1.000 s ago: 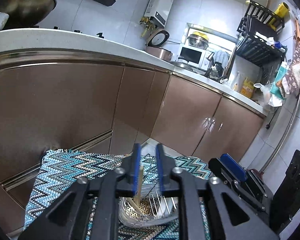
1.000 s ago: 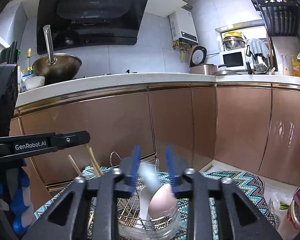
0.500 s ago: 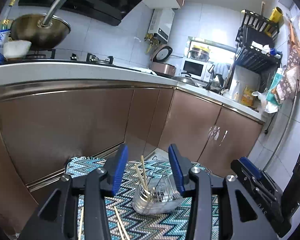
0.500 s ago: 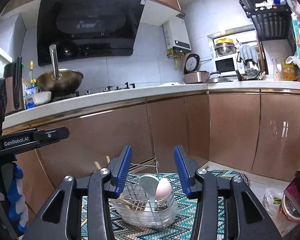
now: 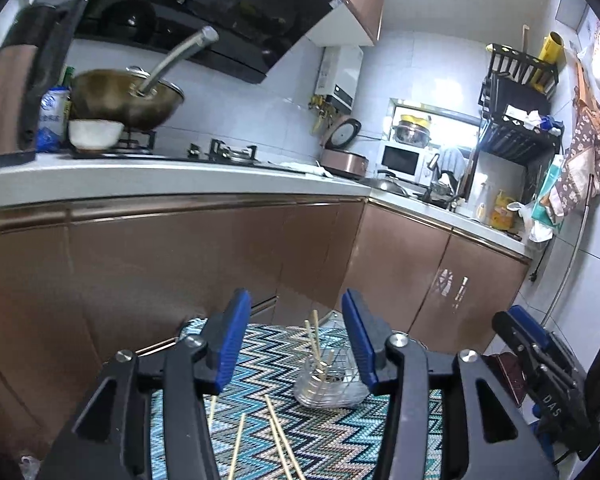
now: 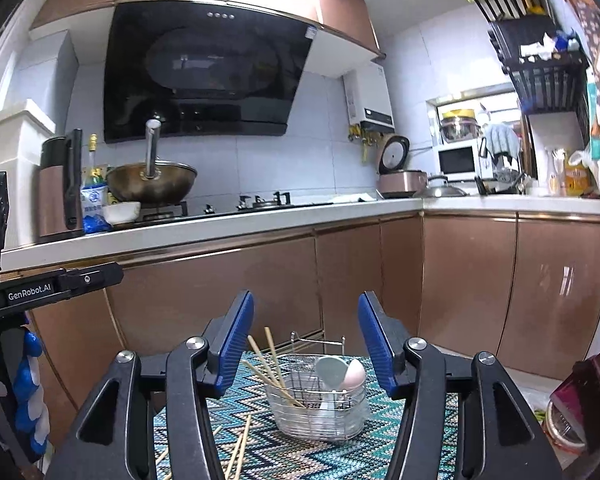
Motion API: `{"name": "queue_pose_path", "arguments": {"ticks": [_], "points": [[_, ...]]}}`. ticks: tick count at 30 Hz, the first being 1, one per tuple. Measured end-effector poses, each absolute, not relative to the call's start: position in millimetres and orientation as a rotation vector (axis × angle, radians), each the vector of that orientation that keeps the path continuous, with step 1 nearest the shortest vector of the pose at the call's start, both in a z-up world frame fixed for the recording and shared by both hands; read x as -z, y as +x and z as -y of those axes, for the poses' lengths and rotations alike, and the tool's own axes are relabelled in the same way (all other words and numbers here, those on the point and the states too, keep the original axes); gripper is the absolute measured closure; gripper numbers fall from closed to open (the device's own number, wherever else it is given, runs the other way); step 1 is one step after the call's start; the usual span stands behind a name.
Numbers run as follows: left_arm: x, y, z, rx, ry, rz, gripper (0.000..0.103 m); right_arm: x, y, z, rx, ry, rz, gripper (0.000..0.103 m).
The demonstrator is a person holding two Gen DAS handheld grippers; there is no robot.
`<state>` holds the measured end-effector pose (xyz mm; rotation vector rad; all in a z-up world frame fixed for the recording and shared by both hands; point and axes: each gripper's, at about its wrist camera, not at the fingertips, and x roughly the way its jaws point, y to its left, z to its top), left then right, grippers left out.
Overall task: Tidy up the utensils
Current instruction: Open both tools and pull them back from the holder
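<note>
1. Chopsticks [image 5: 278,440] lay loose on the zigzag mat [image 5: 332,436], long axes running away from the cameras toward the wire basket [image 6: 320,412].
2. Some chopsticks [image 6: 270,364] already leaned in the basket beside two spoons [image 6: 342,372].
3. Left gripper [image 5: 296,344] stood above the loose sticks, so it looked the nearer tool; its jaws had just been opening, about half spread and empty.
4. Right gripper [image 6: 306,348] faced the basket, jaws likewise just opening, nothing between them.
5. Readable writing: "GenRobot.AI" on the left tool's body [image 6: 30,293]; "DAS" on the right tool [image 5: 550,404].
</note>
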<state>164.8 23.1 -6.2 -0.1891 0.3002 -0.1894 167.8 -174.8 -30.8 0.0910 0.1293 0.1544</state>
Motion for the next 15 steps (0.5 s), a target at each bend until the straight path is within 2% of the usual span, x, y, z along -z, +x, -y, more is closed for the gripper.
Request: {"name": "queue_pose_path", "arguments": {"ticks": [15], "points": [[-14.5, 99.7, -57.4, 0.125, -0.193, -0.265, 0.057, 8.1, 108.0, 164.2, -0.165, 0.063, -0.088, 0.049]]}}
